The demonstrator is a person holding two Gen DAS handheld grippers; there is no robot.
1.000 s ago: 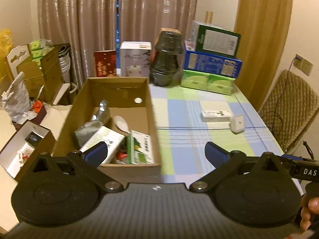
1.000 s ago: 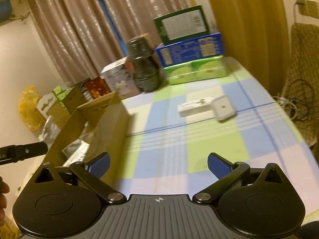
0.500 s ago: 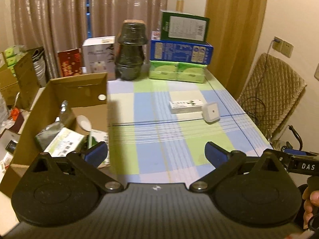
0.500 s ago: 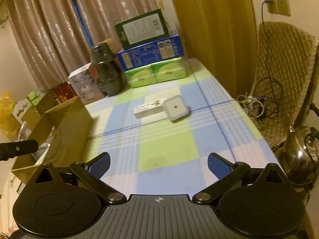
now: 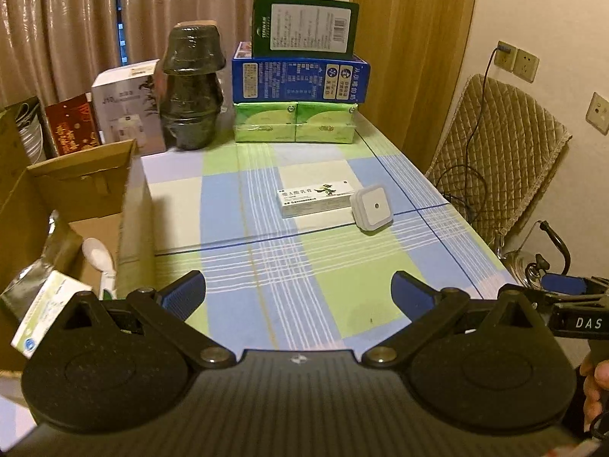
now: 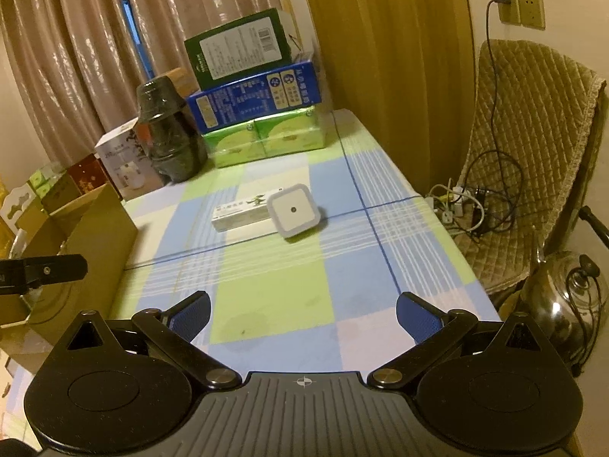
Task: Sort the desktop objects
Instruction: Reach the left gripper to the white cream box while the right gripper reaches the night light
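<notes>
A long white medicine box point(image 5: 315, 198) point(image 6: 243, 214) lies on the checked tablecloth, with a white square plug-in light point(image 5: 371, 208) point(image 6: 294, 210) touching its right end. A cardboard box point(image 5: 82, 190) point(image 6: 97, 228) at the table's left holds a foil pouch, a white spoon point(image 5: 98, 254) and small cartons. My left gripper point(image 5: 298, 292) is open and empty, near the table's front, well short of both objects. My right gripper point(image 6: 303, 310) is open and empty, also back from them.
At the back stand a dark wrapped pot point(image 5: 192, 87), a white carton point(image 5: 127, 106), and stacked green, blue and dark-green boxes point(image 5: 300, 76). A quilted chair point(image 6: 533, 144), cables and a kettle point(image 6: 563, 304) are off the right edge.
Both views have swung right, away from the cardboard box toward the medicine box and light, which now look nearer. Both grippers stay open and empty.
</notes>
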